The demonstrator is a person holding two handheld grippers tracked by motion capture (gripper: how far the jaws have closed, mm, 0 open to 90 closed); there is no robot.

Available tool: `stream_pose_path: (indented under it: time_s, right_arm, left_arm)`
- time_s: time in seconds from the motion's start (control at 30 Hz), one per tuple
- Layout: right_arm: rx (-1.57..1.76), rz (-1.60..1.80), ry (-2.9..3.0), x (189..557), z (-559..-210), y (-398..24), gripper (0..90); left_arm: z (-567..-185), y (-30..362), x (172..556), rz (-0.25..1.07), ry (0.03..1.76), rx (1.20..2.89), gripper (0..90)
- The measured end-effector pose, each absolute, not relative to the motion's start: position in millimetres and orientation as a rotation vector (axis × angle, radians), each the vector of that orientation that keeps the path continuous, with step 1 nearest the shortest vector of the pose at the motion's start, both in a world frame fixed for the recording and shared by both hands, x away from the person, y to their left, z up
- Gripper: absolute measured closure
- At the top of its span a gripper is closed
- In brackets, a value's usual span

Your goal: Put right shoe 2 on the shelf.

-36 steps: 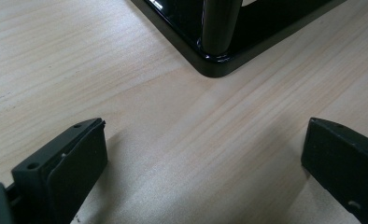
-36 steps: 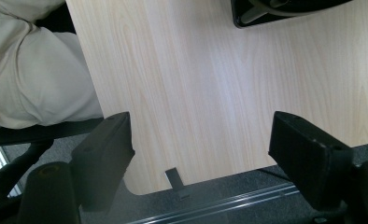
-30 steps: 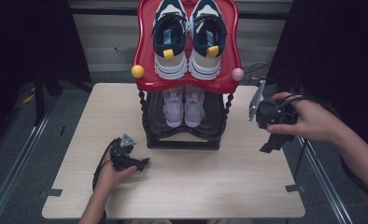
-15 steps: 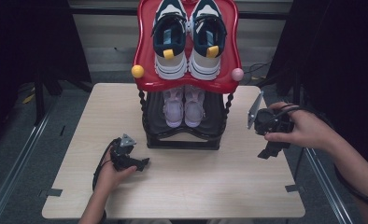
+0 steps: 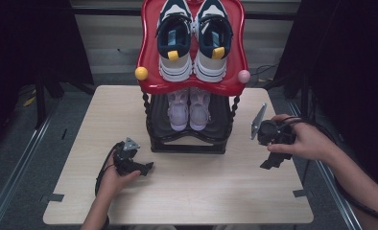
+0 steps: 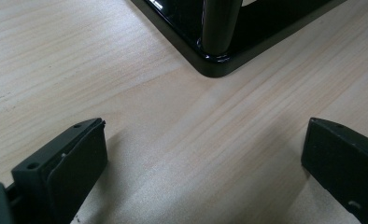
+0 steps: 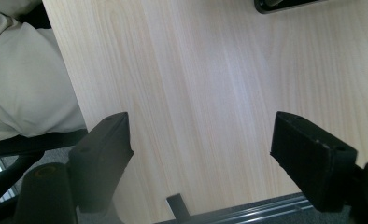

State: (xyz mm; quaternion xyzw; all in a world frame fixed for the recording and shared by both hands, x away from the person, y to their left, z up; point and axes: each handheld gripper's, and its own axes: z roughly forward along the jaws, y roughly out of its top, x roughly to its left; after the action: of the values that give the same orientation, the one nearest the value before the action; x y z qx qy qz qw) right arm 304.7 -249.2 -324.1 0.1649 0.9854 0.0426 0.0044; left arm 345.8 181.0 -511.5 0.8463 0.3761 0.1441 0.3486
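A two-tier shoe rack stands at the back middle of the wooden table [image 5: 192, 191]. Its red top shelf [image 5: 148, 81] carries a pair of navy and white sneakers [image 5: 193, 40]. A pale pink pair [image 5: 189, 108] sits on the black lower tier [image 5: 187, 146]. My left gripper [image 5: 146, 167] rests on the table in front of the rack's left corner, open with bare wood between its jaws [image 6: 203, 149]. That corner of the rack base [image 6: 215, 65] lies just ahead. My right gripper [image 5: 273, 160] hangs to the right of the rack, pointing down, open over bare table [image 7: 201, 144].
A yellow knob [image 5: 141, 73] and a pink knob [image 5: 243, 76] stick out at the red shelf's front corners. In the right gripper view, a trouser leg [image 7: 23, 70] and a metal rail [image 7: 247, 210] lie along the table's edge. Dark curtains flank the table.
The right hand has come down toward the table with its gripper, still beside the rack's right side. The left hand and gripper have stayed put.
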Motion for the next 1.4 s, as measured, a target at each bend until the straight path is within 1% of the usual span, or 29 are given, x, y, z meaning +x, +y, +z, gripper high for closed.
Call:
stream_pose_path:
  time_s: [0.57,1.1,1.4]
  right_arm:
    - [0.482,0.127,3.090,306,-356,-254,18.8]
    - [0.580,0.150,3.099,302,-384,-254,17.5]
    - [0.551,0.206,3.092,303,-398,-254,17.0]
  left_arm:
    - [-512,181,346,0.374,0.975,2.193,0.0]
    - [-511,181,346,0.373,0.970,2.200,0.0]
    - [-511,181,346,0.375,0.970,2.199,0.0]
